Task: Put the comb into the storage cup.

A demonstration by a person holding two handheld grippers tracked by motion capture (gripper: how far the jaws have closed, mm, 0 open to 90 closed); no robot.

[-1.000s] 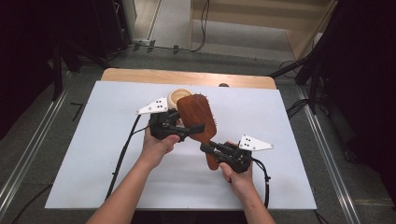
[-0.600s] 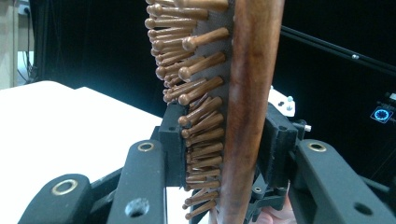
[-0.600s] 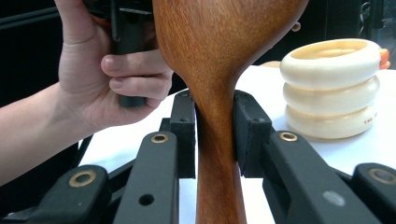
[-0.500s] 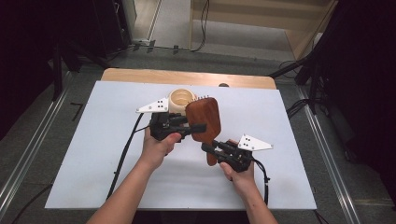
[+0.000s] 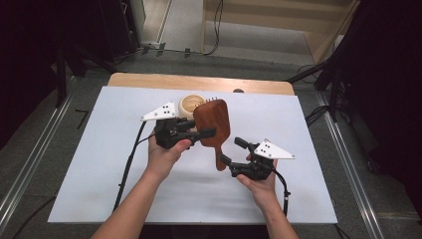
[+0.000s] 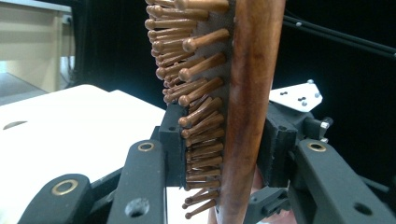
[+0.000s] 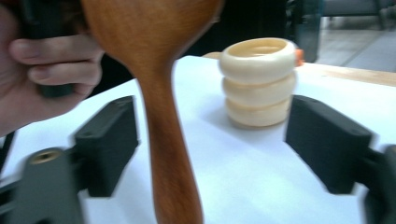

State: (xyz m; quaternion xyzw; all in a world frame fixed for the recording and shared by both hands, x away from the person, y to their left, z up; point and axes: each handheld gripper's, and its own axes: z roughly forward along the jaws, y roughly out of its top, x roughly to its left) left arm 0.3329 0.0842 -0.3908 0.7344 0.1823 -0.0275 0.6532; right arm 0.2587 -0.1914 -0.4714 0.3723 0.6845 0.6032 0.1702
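Handover – brown wooden paddle hairbrush
Left tool clamps brush head; right tool just opened around handle – withdraw next.

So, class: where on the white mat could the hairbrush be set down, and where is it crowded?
Free: the white mat left of the left gripper, and the near strip between the forearms. Crowded: the middle, around the hairbrush, cream holder and right gripper.

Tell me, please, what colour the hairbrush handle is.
Reddish-brown wood handle, best in the right gripper view.
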